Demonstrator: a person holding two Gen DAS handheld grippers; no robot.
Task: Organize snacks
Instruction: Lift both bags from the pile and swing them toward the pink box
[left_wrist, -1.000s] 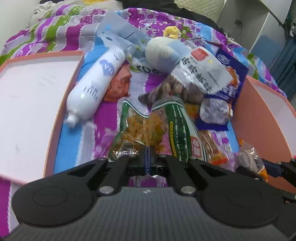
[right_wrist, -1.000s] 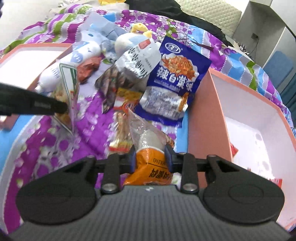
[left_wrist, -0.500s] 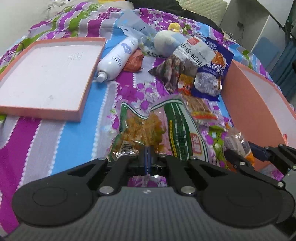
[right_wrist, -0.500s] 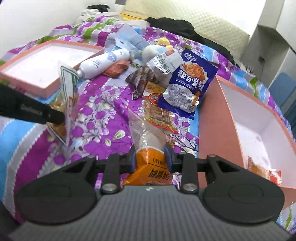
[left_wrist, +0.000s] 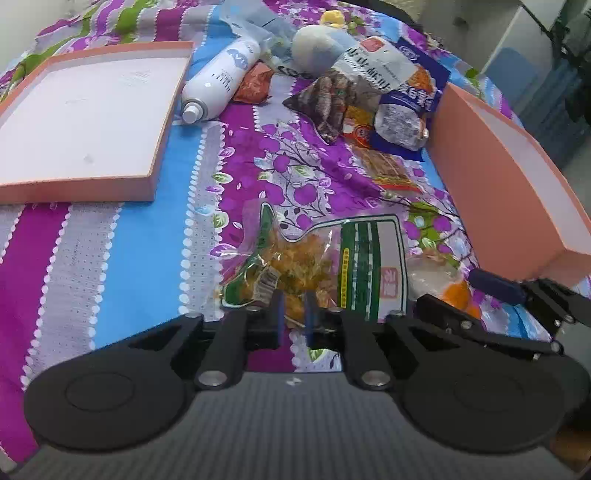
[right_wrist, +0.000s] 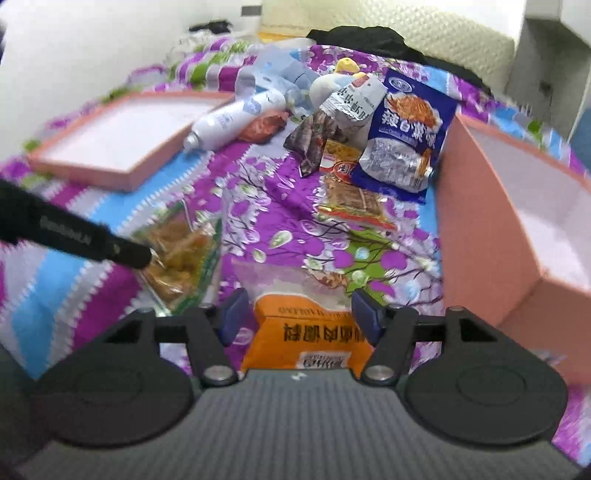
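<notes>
Across the flowered bedspread (left_wrist: 295, 173) we have both grippers parted: the left gripper (left_wrist: 293, 306) slightly open around the green pack's (left_wrist: 325, 266) near edge, the right gripper (right_wrist: 297, 308) wide astride the orange pack (right_wrist: 310, 336) (box (right_wrist: 480, 229) just to its right, long axis pointing away).

Right gripper (right_wrist: 299, 314), jaws spread, orange snack packet (right_wrist: 306, 332) lying between them on the floral bedspread (right_wrist: 280, 192). Left: green-edged snack bag (right_wrist: 181, 251) at the left gripper (right_wrist: 136, 254) tip. Far: blue snack bag (right_wrist: 402, 136), white bottle (right_wrist: 232, 118), pink box lid (right_wrist: 122, 136). Right: pink box (right_wrist: 480, 206).
</notes>
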